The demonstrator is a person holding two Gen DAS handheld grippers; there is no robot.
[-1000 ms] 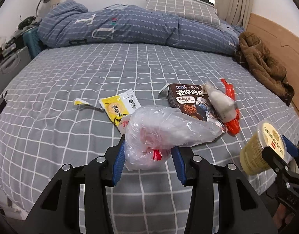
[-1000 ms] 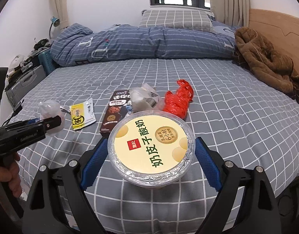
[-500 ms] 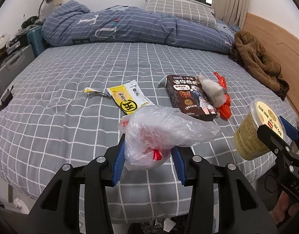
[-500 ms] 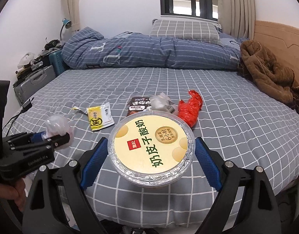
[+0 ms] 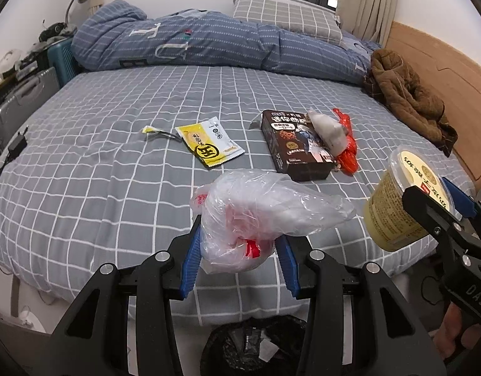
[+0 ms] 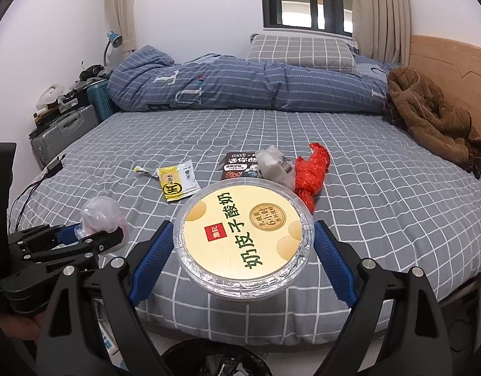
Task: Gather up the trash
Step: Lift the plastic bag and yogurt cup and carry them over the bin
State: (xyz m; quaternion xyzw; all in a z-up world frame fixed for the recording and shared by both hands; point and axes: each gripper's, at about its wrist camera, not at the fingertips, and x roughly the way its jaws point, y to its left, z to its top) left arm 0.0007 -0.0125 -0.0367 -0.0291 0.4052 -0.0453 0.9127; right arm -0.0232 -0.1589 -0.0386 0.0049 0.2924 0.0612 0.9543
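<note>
In your left wrist view, your left tongs [image 5: 237, 252] were clamped on a crumpled clear plastic bag with red print [image 5: 262, 216], held above the near edge of the grey checked bed [image 5: 83, 163]. Below it, on the floor, the black-lined trash bin [image 5: 256, 344] showed between the tong arms. On the bed lay a yellow and white sachet [image 5: 209, 145], a dark brown snack box [image 5: 290, 144], a white crumpled wrapper [image 5: 328, 128] resting on the box, and a red plastic bag [image 5: 348, 147] just beside it. At the right, your right tongs [image 5: 441, 206] gripped a yellow yogurt tub [image 5: 394, 213].

In your right wrist view, your right tongs [image 6: 242, 250] stood wide, clamped on the round foil-rimmed yogurt tub [image 6: 243, 235], held over the bed's near edge [image 6: 397, 219]. The bin's rim [image 6: 215, 360] showed beneath. At the left, your left tongs [image 6: 93, 235] held the clear bag [image 6: 101, 214]. The sachet [image 6: 176, 180], box [image 6: 239, 164], wrapper [image 6: 276, 164] and red bag [image 6: 312, 172] lay beyond the tub.
</note>
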